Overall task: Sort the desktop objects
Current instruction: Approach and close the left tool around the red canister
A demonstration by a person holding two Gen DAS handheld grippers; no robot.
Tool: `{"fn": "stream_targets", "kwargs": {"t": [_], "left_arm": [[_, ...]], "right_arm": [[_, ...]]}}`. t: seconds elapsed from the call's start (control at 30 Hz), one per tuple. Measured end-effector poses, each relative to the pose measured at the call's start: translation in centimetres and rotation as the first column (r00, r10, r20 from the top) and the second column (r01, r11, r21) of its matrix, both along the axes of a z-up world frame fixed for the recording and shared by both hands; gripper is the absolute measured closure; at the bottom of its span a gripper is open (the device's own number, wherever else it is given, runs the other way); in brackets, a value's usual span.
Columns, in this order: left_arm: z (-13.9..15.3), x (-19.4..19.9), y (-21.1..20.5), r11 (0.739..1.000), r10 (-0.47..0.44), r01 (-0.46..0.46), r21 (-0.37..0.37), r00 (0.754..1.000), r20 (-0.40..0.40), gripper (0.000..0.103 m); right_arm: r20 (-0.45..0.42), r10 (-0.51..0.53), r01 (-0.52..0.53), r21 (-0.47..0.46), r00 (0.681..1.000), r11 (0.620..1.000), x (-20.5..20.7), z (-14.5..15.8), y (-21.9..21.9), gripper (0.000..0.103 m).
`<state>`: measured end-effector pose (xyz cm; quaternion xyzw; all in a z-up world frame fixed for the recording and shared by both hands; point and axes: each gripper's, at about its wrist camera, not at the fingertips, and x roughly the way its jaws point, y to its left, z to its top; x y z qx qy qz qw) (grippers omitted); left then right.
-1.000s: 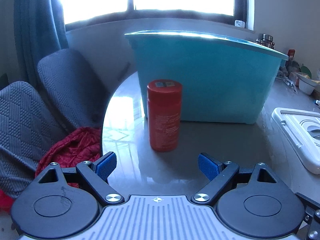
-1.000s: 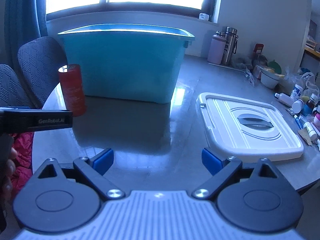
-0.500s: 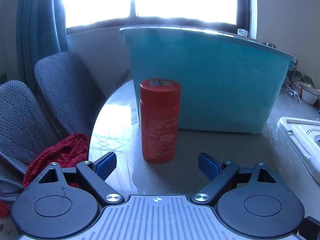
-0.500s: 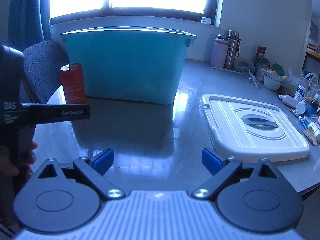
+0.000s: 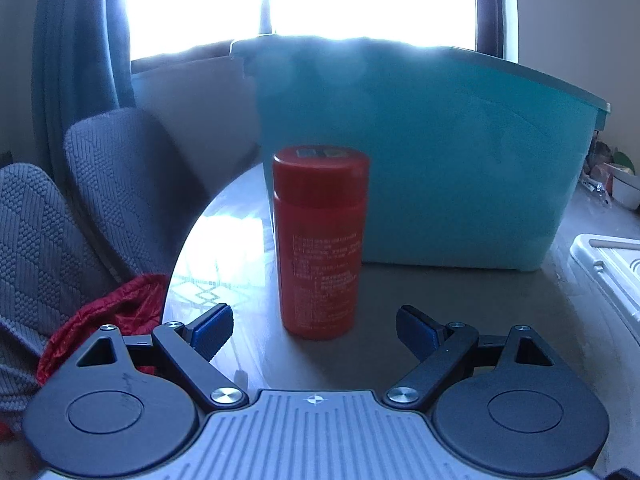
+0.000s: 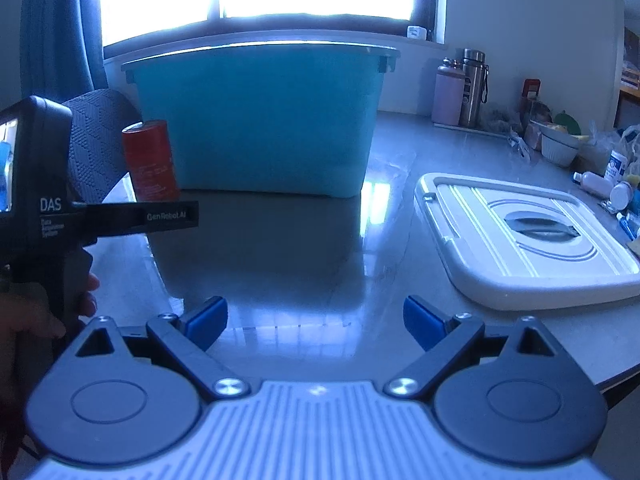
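Note:
A red cylindrical canister stands upright on the grey table, just in front of a large teal bin. My left gripper is open, its blue pads just short of the canister's base, one to each side. The canister and the bin also show in the right wrist view, with the left gripper's black body at the left. My right gripper is open and empty above the table's near middle.
A white bin lid lies flat at the right. Bottles, flasks and small items crowd the far right. Grey chairs and a red cloth sit beyond the table's left edge.
My left gripper has moved forward to the red canister, which now looms larger and sits between the open pads' line. My right gripper has shifted slightly.

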<state>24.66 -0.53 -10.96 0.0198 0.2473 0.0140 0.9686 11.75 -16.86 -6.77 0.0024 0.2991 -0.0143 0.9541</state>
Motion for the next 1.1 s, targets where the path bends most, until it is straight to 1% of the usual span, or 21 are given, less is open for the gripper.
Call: {"fn": "stream_targets", "kwargs": {"t": [0.23,0.43,0.57,0.63,0.73,0.83,1.0,1.1], "left_arm": [[-0.2,1.7,0.5,1.000,0.001,-0.001,-0.008,1.000,-0.012,0.013],[-0.2,2.8,1.1,0.999,-0.007,0.005,-0.041,0.999,-0.045,0.013],[0.1,3.2,1.4,0.998,-0.014,0.012,-0.058,0.999,-0.044,0.013],[0.3,3.5,1.4,0.998,-0.016,0.014,-0.057,0.999,-0.031,0.013],[0.4,4.2,1.3,0.999,-0.014,0.013,-0.033,0.999,-0.034,0.013],[0.3,5.0,1.1,0.999,-0.034,0.032,-0.044,0.998,-0.045,0.013],[0.1,6.2,1.0,0.998,-0.033,0.031,-0.050,0.998,-0.046,0.013],[0.1,7.0,0.9,0.999,-0.029,0.027,-0.040,0.998,-0.055,0.013]], "right_arm": [[-0.003,-0.018,0.018,0.007,1.000,1.000,0.2,-0.1,0.1,0.008],[-0.011,-0.019,0.019,0.012,1.000,1.000,0.7,-0.3,0.5,0.008],[-0.011,-0.020,0.020,0.015,1.000,1.000,1.0,-0.3,0.8,0.008],[-0.012,-0.020,0.021,0.016,1.000,1.000,1.1,-0.3,0.9,0.008],[-0.018,-0.027,0.027,0.019,0.999,0.999,1.3,-0.4,1.0,0.008],[-0.031,-0.033,0.034,0.029,0.999,0.999,1.5,-0.5,0.9,0.008],[-0.030,-0.040,0.041,0.016,0.999,0.999,1.6,-0.6,1.0,0.008],[-0.040,-0.047,0.049,0.031,0.998,0.998,1.9,-0.6,0.9,0.008]]}}
